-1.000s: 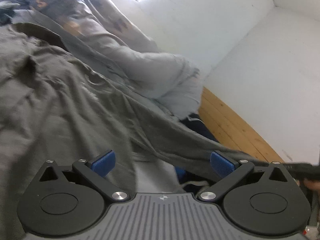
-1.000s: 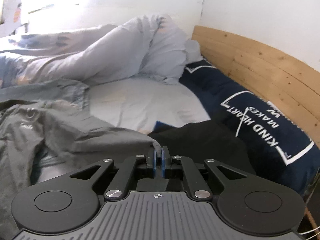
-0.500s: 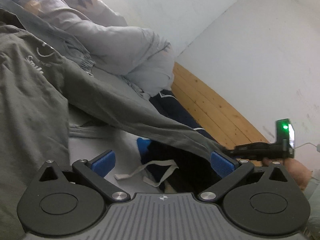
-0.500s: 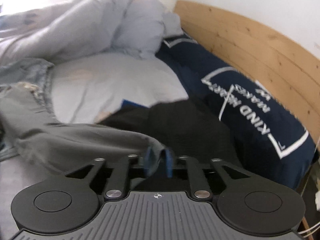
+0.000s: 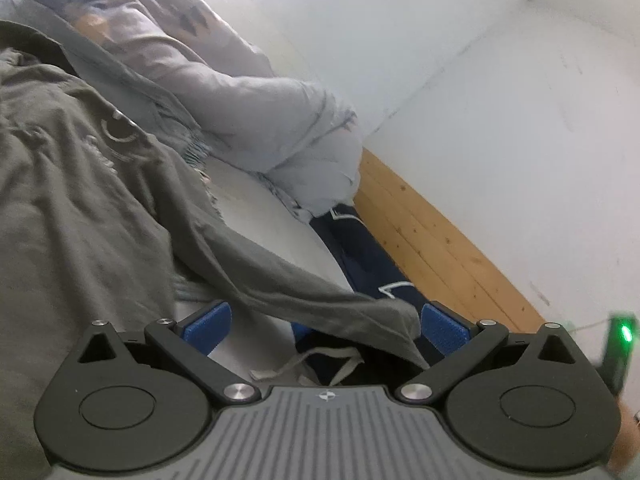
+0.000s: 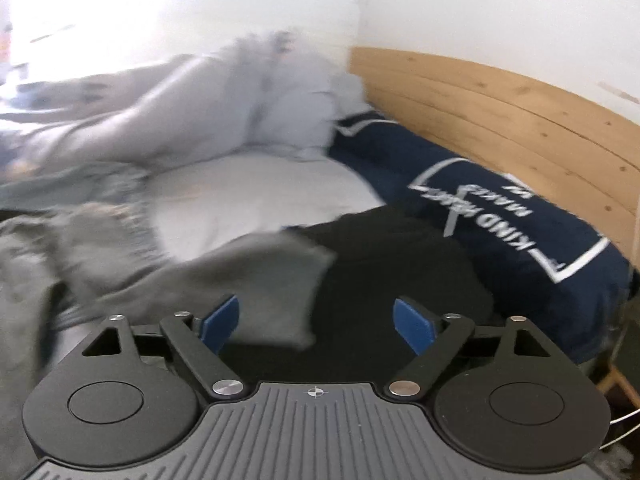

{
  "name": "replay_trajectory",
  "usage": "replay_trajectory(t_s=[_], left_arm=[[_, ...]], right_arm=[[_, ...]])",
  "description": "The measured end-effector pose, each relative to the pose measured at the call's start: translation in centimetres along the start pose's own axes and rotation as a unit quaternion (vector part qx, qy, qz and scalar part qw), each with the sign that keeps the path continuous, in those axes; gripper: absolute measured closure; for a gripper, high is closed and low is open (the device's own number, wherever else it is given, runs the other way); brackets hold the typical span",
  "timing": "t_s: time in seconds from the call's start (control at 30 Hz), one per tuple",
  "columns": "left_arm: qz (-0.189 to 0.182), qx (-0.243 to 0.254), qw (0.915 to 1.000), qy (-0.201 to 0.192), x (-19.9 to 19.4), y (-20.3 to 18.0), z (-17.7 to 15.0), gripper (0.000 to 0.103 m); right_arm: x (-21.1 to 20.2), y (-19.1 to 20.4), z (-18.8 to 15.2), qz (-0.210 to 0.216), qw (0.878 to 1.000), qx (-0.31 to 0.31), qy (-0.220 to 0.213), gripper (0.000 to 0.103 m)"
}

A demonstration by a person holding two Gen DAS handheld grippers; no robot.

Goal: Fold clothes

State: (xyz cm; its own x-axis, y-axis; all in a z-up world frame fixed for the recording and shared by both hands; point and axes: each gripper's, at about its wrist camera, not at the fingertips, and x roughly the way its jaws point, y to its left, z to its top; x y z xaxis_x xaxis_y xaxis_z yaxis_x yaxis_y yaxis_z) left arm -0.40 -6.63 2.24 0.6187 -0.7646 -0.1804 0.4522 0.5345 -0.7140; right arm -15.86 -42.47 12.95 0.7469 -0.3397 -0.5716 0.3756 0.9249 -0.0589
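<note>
Folding is at an early stage, by the look of it: the olive-grey cotton long-sleeved top (image 5: pixel 76 216) lies crumpled across the left half of the left wrist view, its body bunched and not yet squared, and one sleeve (image 5: pixel 304 292) is stretched out toward the lower centre of the frame. In the right wrist view that sleeve's cuff end (image 6: pixel 260 280) has dropped onto a black garment (image 6: pixel 400 264) at centre, just ahead of the right tool (image 6: pixel 316 322), whose blue pads are spreading apart with nothing pinched between them. The left tool (image 5: pixel 324 326) stands wide apart too; the sleeve drapes across the gap without either pad pressing it. Left to do, I judge: flatten the body, bring both sleeves in, and fold it up.

Everything rests on a bed with a pale grey sheet (image 6: pixel 256 196). A rumpled light-grey duvet (image 5: pixel 260 112) is heaped in the upper middle, a navy pillow with white lettering (image 6: pixel 500 216) lies at right against a pine plank headboard (image 6: pixel 500 108), and white walls (image 5: pixel 460 80) meet in a corner behind.
</note>
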Motion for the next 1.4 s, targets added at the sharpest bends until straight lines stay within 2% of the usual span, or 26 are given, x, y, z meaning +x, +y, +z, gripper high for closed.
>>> replay_trajectory(t_s=[0.23,0.37,0.5,0.6,0.8,0.9,1.13,1.27,1.4], left_arm=[[0.037,-0.001,0.9979,-0.052,-6.7,1.7,2.8,0.000],[0.069,0.024,0.9967,-0.034,-9.2,2.6,2.9,0.000],[0.118,0.058,0.9912,-0.018,-10.6,3.4,2.8,0.000],[0.138,0.047,0.9892,-0.020,-11.8,4.6,3.1,0.000],[0.154,0.036,0.9870,-0.028,-12.5,6.2,3.5,0.000],[0.158,0.031,0.9865,-0.029,-12.6,6.7,3.6,0.000],[0.158,0.032,0.9867,-0.023,-12.2,6.8,3.5,0.000],[0.155,0.030,0.9873,-0.020,-11.9,6.6,3.4,0.000],[0.156,0.030,0.9871,-0.022,-11.9,6.5,3.4,0.000]], right_arm=[[-3.9,7.6,-7.3,0.119,0.992,-0.025,0.023,0.016],[-4.6,13.5,-12.4,0.178,0.979,-0.083,0.063,0.016],[-5.3,17.2,-16.1,0.212,0.966,-0.133,0.061,0.016],[-5.4,18.6,-17.0,0.219,0.964,-0.145,0.049,0.016],[-4.8,19.1,-16.6,0.218,0.964,-0.149,0.030,0.020],[-4.5,19.7,-17.4,0.207,0.961,-0.183,0.024,0.026],[-3.8,20.9,-18.2,0.201,0.959,-0.199,0.011,0.027],[-3.7,21.4,-18.5,0.184,0.959,-0.215,-0.013,0.026],[-3.5,21.0,-18.5,0.154,0.967,-0.200,-0.027,0.027]])
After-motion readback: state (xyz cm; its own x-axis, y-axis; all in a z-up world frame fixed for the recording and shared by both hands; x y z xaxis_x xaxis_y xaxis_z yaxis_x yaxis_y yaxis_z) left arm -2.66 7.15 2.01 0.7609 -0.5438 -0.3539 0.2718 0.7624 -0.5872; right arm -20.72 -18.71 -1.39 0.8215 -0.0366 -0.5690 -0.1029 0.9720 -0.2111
